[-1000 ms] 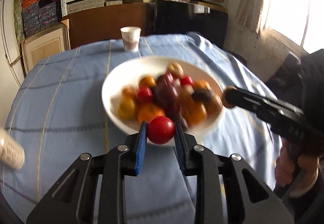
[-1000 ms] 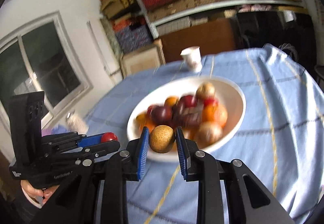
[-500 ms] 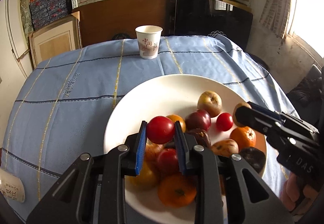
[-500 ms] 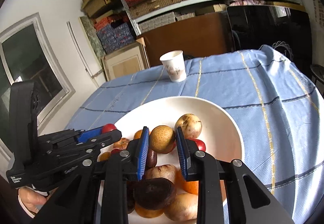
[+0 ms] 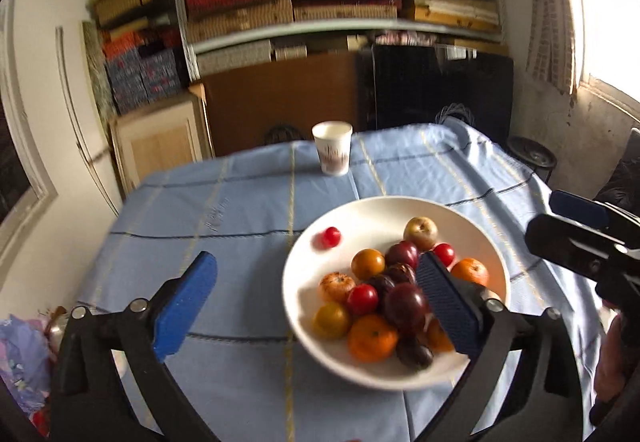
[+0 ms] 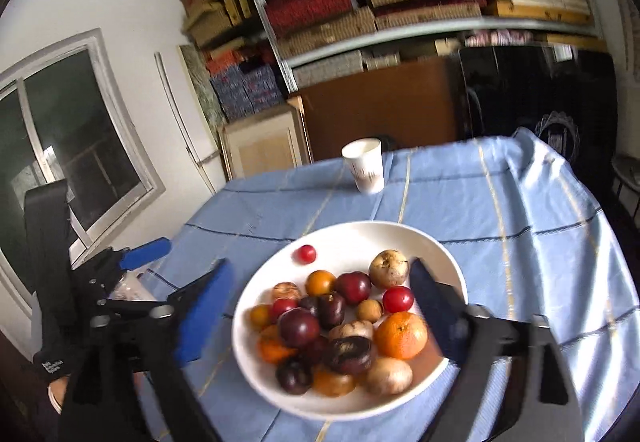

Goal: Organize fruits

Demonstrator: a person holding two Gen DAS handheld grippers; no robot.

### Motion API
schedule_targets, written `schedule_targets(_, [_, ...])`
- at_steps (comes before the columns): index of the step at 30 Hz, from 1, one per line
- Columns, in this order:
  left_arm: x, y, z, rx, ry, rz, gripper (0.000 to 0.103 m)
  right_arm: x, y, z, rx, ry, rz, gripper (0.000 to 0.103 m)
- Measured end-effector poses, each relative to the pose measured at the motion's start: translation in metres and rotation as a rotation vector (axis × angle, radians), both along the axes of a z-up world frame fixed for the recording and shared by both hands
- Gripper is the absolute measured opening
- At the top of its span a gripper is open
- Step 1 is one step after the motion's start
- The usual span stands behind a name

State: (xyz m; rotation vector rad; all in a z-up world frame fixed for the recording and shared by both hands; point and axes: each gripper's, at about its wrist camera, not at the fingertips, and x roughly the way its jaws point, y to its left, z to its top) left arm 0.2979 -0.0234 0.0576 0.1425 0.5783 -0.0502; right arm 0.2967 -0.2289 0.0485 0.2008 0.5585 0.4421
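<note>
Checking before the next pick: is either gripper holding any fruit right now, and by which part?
Nothing is held. The left gripper and right gripper both stand wide open above the white bowl.

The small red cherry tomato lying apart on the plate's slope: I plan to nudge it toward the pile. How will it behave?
The small red cherry tomato is round and glossy, so it probably rolls down the white plate readily. It likely weighs little and may bruise if squeezed.
</note>
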Motion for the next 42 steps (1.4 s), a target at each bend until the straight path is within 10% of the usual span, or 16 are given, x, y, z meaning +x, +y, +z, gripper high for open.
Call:
schedule_targets(17, [-0.18, 0.037, -0.024, -0.059, 0.041, 0.039, 0.099, -0.144, 0.004, -0.03, -0.269, 0.088, -0.072, 0.1])
schedule_targets(42, [-0.193, 0.04, -0.032, -0.06, 0.078, 0.069, 0.099, -0.189, 0.002, -0.036, -0.272, 0.107, -0.071, 0.1])
